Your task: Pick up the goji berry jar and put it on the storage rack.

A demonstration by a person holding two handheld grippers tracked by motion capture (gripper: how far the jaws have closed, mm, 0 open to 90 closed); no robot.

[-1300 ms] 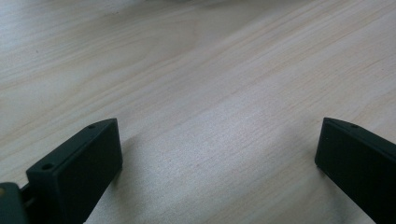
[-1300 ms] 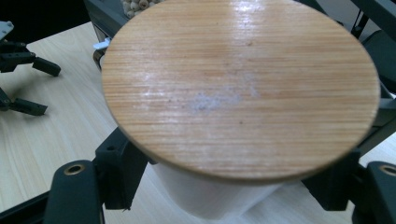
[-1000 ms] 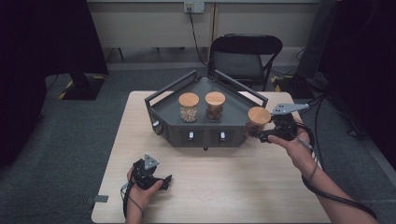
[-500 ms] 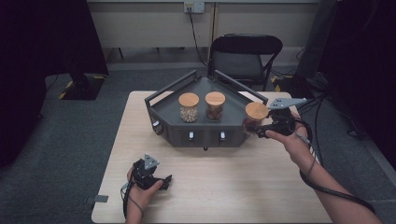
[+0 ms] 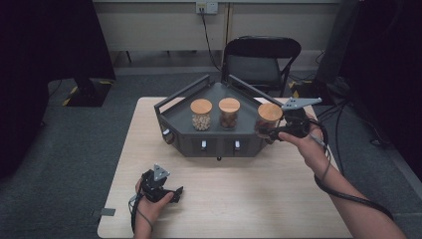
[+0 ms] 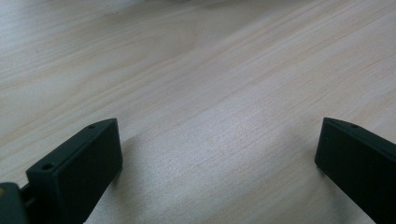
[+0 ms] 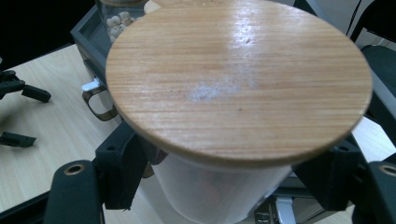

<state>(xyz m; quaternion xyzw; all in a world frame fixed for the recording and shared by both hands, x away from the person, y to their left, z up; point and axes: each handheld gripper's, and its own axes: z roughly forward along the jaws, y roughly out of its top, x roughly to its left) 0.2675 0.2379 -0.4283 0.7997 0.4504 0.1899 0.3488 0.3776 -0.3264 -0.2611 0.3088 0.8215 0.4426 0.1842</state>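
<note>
Jaws of the right gripper [image 5: 268, 133] clamp a clear round jar [image 7: 219, 186] with a smooth bamboo lid, at three o'clock of the dark angular tray [image 5: 217, 92]. At seven o'clock the left gripper [image 5: 171, 191] rests on the pale woodgrain table [image 5: 259, 199], jaws apart

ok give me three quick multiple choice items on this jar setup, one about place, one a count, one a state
1. Where is the right gripper?
A. at the tray's right end
B. by the table's near edge
C. over the chair

2. How many wooden-lidded jars are in sight?
A. two
B. three
C. five

3. How do the left gripper's jaws stand?
A. shut on a jar
B. shut on a cable
C. open, with nothing between them

Answers:
1 A, it holds the jar at the right end of the dark tray.
2 B, two stand in the tray and one is in the gripper.
3 C, bare table shows between them.
</note>
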